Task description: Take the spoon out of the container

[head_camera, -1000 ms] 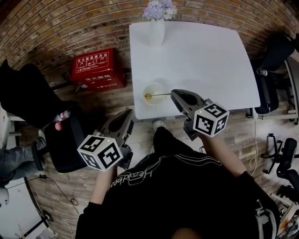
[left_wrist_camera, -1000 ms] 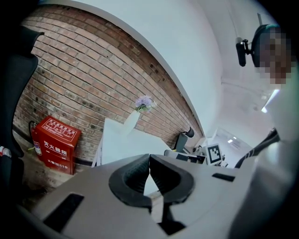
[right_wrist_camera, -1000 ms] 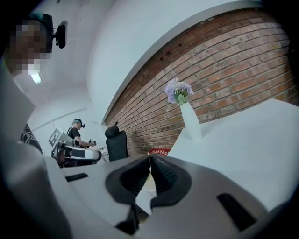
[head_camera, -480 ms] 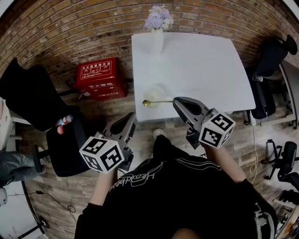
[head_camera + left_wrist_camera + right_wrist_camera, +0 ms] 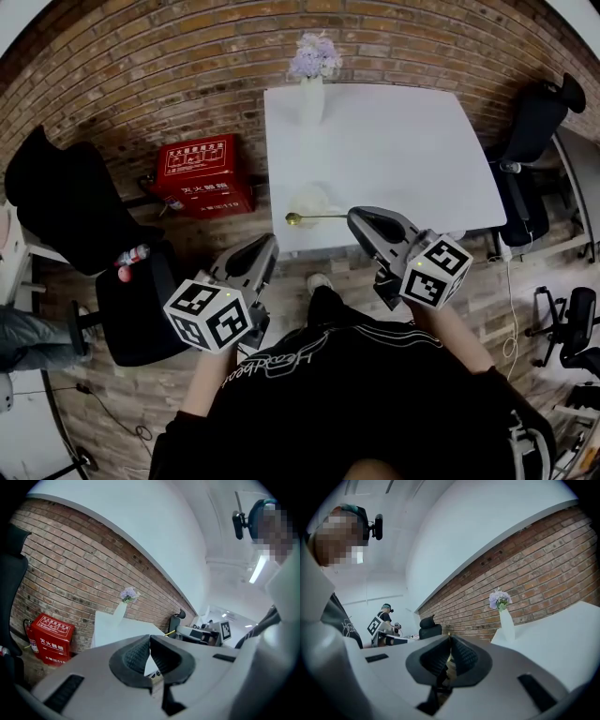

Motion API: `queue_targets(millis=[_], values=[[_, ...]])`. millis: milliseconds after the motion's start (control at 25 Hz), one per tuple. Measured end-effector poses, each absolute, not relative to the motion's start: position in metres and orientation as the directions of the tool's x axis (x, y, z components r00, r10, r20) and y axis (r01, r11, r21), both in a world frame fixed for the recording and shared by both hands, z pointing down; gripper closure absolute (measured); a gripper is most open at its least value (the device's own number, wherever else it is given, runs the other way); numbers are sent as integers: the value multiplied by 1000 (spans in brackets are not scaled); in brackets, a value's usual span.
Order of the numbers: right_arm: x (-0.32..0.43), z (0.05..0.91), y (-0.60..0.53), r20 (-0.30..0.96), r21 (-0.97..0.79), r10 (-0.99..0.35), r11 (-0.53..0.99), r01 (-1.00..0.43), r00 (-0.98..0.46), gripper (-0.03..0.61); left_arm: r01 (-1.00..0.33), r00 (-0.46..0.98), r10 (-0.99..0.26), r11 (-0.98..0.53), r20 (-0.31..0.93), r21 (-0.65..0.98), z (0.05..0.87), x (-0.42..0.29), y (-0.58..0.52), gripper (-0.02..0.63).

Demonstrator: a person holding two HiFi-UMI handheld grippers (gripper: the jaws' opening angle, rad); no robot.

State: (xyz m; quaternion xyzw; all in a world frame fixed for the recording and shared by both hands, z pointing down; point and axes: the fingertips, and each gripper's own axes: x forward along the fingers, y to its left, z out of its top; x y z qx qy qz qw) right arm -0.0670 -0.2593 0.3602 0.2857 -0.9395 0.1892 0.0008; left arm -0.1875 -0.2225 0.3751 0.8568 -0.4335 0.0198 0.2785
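A gold spoon hangs level over the near edge of the white table. Its bowl end pokes out to the left, just in front of the white container. My right gripper is shut on the handle. In the right gripper view the pads are pressed together on a thin gold sliver. My left gripper is low and left of the table edge, shut with nothing in it. In the left gripper view the spoon shows small, far to the right.
A white vase of lilac flowers stands at the table's far edge against the brick wall. A red box sits on the floor to the left. Black chairs stand at the left and right.
The spoon's bowl end lay inside the container a second ago. It has since come out and now hangs over the near table edge, still in my right gripper. The left gripper stays shut.
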Motion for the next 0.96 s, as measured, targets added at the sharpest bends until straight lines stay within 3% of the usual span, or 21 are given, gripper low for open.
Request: queue_targets(millis=[960], values=[[-63, 377, -274, 129, -391, -542, 742, -545, -831, 578, -746, 636, -710, -463, 303, 479, 393, -179, -233, 609]])
